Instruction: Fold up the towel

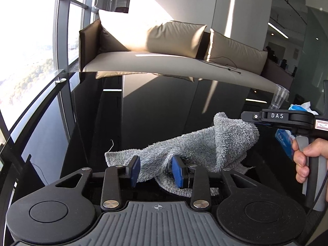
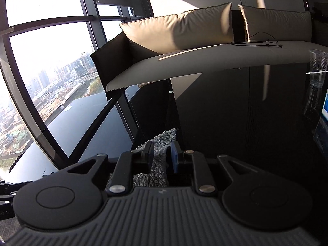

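A grey fluffy towel (image 1: 196, 143) lies bunched on the black glossy table (image 1: 143, 110). My left gripper (image 1: 156, 171) is open, its blue pads (image 1: 178, 172) either side of the towel's near edge. My right gripper (image 1: 251, 120) comes in from the right in the left wrist view and is shut on the towel's far right corner, lifting it. In the right wrist view the right gripper (image 2: 162, 155) holds a strip of towel (image 2: 162, 141) between nearly closed fingers.
A clear plastic cup (image 2: 317, 69) stands at the table's right side, next to blue packaging (image 1: 287, 143). A beige sofa (image 1: 174, 61) with cushions sits beyond the table's far edge. Large windows are at the left.
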`<state>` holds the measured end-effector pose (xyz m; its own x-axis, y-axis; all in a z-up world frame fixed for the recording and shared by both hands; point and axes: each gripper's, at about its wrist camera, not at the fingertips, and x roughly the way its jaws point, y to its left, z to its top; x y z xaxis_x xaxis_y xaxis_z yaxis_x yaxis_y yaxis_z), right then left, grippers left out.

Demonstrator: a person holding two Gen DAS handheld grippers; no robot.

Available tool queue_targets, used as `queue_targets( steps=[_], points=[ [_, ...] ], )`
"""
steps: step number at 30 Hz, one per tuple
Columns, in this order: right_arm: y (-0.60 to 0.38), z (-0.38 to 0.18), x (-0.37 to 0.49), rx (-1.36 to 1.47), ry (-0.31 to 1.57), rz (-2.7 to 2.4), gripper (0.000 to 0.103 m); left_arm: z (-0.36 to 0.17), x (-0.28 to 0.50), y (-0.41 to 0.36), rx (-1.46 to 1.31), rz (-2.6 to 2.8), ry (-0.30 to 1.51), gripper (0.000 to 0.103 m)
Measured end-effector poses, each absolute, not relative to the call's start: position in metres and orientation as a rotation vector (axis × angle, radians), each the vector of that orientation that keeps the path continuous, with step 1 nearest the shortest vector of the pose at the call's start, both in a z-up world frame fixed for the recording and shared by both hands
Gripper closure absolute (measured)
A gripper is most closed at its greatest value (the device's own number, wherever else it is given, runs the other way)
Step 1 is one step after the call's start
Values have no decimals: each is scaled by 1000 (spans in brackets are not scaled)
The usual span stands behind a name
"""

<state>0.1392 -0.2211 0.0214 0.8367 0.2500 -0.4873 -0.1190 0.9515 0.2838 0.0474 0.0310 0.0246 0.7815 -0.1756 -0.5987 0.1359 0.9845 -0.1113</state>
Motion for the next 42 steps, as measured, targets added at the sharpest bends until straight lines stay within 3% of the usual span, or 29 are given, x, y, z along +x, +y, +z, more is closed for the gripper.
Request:
queue_targets(
  steps=[7,17,30,33,36,37,39,42],
  points=[
    [-222,28,98,221,572,316,65,24,35,44,4,-201,697,57],
    [-186,15,70,101,696,435,65,16,38,39,151,-182,692,56],
    [-161,2,57,-51,685,414,65,9,53,34,202,-254,684,56],
    [-151,1,50,-116,662,418,70,6,56,31,204,-272,698,59],
    [-151,1,46,-111,665,439,85,5,58,31,186,-283,708,77],
    [-150,2,44,-111,668,450,88,5,59,32,177,-285,711,89],
    [-147,2,40,-121,667,460,97,7,59,33,153,-288,714,93],
    [-151,5,39,-93,678,467,98,14,58,42,81,-292,692,96]
  ],
)
